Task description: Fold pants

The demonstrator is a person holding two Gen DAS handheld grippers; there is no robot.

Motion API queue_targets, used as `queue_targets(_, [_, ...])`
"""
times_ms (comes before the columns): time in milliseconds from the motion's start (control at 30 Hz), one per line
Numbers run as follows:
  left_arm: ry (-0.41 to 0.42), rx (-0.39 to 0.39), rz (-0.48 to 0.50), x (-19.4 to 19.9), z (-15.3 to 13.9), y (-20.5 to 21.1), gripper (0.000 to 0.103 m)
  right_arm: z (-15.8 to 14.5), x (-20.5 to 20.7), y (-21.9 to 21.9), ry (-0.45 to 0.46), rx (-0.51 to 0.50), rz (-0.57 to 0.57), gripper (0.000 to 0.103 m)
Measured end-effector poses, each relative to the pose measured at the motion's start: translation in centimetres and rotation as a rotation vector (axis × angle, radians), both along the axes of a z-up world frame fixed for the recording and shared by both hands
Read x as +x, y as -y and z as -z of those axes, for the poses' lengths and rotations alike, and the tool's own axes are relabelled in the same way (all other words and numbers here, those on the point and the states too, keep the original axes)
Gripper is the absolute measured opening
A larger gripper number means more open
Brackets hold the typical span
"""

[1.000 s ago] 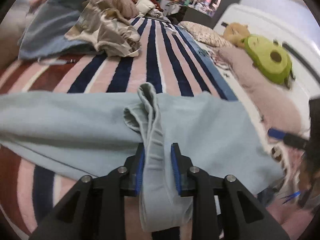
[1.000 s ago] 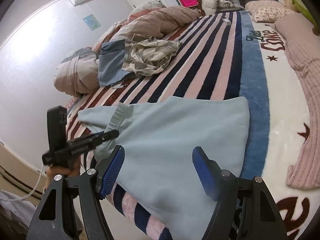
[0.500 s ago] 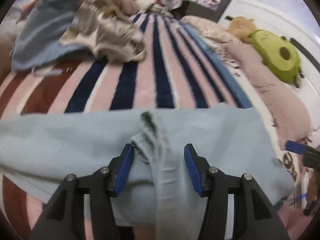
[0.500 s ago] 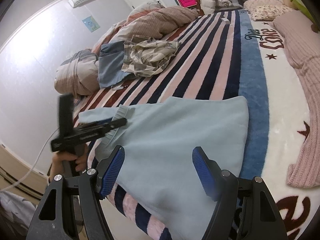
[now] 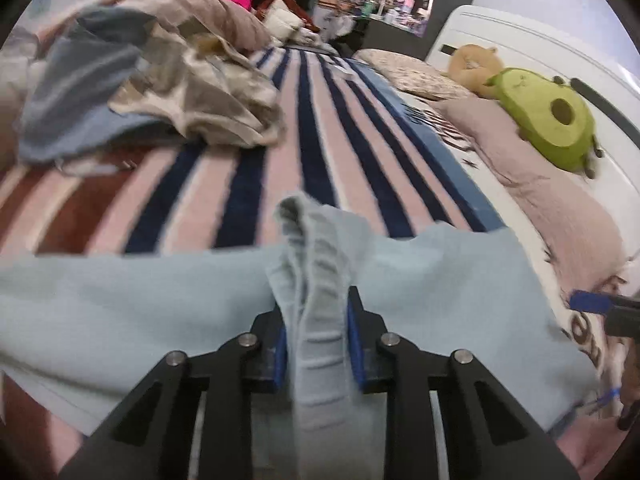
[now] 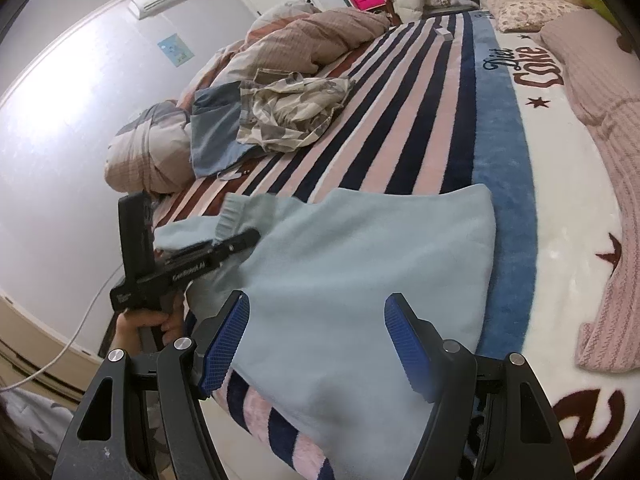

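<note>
Striped blanket [image 5: 304, 128] spread across the bed. Crumpled patterned cloth [image 6: 292, 112] heaped on blue fabric [image 6: 212, 136] near a bundled quilt [image 6: 312, 36]. Green avocado plush [image 5: 548, 124] by the headboard.

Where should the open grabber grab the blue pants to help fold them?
Probably the near hem of the pants, where the fabric droops over the bed edge. The right gripper hangs open just above it, so coming in from this side, one finger over and one under, should catch that free edge. The left gripper already pinches the ribbed waistband.
</note>
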State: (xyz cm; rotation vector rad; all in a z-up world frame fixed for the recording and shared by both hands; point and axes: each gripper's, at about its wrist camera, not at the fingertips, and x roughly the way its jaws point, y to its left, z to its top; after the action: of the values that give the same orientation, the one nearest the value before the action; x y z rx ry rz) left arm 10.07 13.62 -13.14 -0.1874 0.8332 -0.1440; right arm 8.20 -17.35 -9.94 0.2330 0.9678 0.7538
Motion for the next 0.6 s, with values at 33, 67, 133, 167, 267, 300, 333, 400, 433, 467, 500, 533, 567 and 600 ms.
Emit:
queue_targets(33, [0.009, -0.021, -0.006, 0.4, -0.3, -0.7, 0.021, 0.0, 0.0, 0.1, 0.0, 0.0, 0.004, 0.067])
queue_targets(67, [0.016, -0.016, -0.014, 0.7, -0.5, -1.0, 0.021, 0.0, 0.1, 0.1, 0.0, -0.001, 0.009, 0.067])
queue_targets(133, [0.033, 0.067, -0.052, 1.5, -0.9, -1.4, 0.021, 0.0, 0.1, 0.1, 0.001, -0.011, 0.018, 0.067])
queue_targets(167, [0.032, 0.081, -0.065, 1.8, -0.9, -1.6, 0.021, 0.1, 0.2, 0.1, 0.001, -0.017, 0.02, 0.067])
queue_targets(267, [-0.035, 0.038, -0.06, 2.9, 0.2, -2.5, 0.025, 0.4, 0.4, -0.1, -0.013, -0.017, 0.018, 0.067])
queue_targets(300, [-0.046, 0.062, -0.059, 2.9, 0.6, -2.5, 0.031, 0.5, 0.5, -0.2, -0.018, -0.018, 0.016, 0.067])
queue_targets(333, [-0.047, 0.08, -0.059, 2.6, 0.6, -2.6, 0.047, 0.7, 0.5, -0.3, -0.022, -0.02, 0.014, 0.067])
queue_targets(400, [-0.031, 0.092, -0.082, 1.7, 0.4, -3.2, 0.07, 1.0, 0.7, -0.5, -0.032, -0.028, 0.01, 0.067])
queue_targets(433, [-0.009, 0.081, -0.104, 0.6, 0.1, -4.0, 0.072, 1.2, 0.7, -0.6, -0.039, -0.031, 0.008, 0.067])
queue_targets(467, [-0.002, 0.067, -0.121, -0.3, -0.2, -4.9, 0.072, 1.4, 0.8, -0.7, -0.045, -0.032, 0.006, 0.067])
queue_targets(500, [0.0, 0.051, -0.146, -1.1, -0.5, -5.8, 0.072, 1.5, 0.8, -0.7, -0.049, -0.033, 0.005, 0.067])
queue_targets(533, [0.001, 0.03, -0.202, -2.5, -0.8, -7.6, 0.073, 1.6, 0.8, -0.8, -0.053, -0.034, 0.003, 0.067])
queue_targets(567, [-0.001, 0.018, -0.242, -3.4, -1.0, -8.8, 0.073, 1.7, 0.9, -0.8, -0.055, -0.034, 0.002, 0.067])
queue_targets(600, [-0.003, 0.006, -0.282, -4.3, -1.2, -10.1, 0.073, 1.8, 0.9, -0.8, -0.057, -0.034, 0.0, 0.067])
